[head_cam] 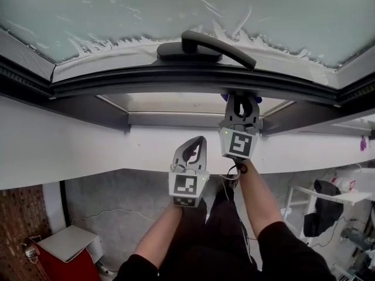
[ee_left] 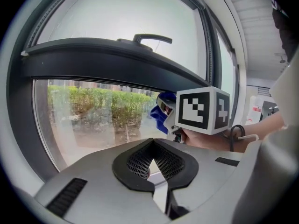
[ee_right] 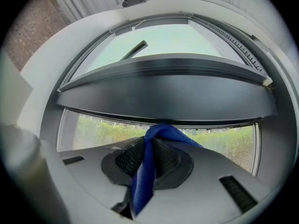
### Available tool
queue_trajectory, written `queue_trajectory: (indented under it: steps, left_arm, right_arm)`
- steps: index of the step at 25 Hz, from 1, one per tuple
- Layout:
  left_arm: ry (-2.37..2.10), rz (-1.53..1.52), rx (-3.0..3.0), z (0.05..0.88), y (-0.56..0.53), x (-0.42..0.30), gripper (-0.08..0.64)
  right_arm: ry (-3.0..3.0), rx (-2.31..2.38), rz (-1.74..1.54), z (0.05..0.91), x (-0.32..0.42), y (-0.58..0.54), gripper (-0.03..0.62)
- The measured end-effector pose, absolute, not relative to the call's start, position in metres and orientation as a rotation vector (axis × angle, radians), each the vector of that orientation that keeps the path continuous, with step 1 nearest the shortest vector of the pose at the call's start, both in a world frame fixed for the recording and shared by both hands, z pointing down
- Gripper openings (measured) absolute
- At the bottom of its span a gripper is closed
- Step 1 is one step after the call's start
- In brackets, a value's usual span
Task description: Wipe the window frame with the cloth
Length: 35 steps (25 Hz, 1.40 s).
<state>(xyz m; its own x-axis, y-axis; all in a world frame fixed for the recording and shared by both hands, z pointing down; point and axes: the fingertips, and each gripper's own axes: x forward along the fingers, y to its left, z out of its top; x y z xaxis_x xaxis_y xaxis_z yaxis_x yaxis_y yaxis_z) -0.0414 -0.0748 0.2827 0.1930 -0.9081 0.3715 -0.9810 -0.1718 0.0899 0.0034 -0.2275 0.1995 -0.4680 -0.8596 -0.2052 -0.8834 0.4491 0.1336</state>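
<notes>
The dark window frame [head_cam: 176, 79] fills most of what I see, its sash swung inward over the white ledge [head_cam: 70, 151] below. The frosted pane [head_cam: 117, 10] spreads above it in the head view. Through the lower glass [ee_left: 93, 120] I see green hedges outside. A dark lever handle [head_cam: 205, 47] sits on the sash's top face, near the middle.

My right gripper [head_cam: 242, 98] reaches up under the sash's lower edge, with its marker cube facing me. Its jaws are clamped on the blue cloth [ee_right: 145, 171]. The cloth bunches out past the tips and meets the underside of the dark frame bar. From the right gripper view I can't tell how firmly it presses there.

My left gripper [head_cam: 195, 145] hangs lower and just to the left, in front of the white ledge and clear of the frame. Its jaws are closed together with nothing between them.
</notes>
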Motion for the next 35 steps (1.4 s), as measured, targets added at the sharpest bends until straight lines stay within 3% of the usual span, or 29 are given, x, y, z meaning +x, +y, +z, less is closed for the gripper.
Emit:
queue_trajectory:
  steps: [11, 20, 35]
  left_arm:
    - [-1.779, 0.250, 2.161, 0.273, -0.040, -0.044, 0.006]
    - [-1.814, 0.290, 2.160, 0.266, -0.007, -0.048, 0.006]
    - [-1.857, 0.322, 2.315, 0.207, 0.083, 0.139, 0.006]
  right_arm:
    - [2.666, -1.580, 0.271, 0.226, 0.007, -0.156, 0.040]
    - [2.691, -1.441, 0.179, 0.188, 0.024, -0.080, 0.040]
    - [2.735, -1.329, 0.218, 0.135, 0.213, 0.070, 0.040]
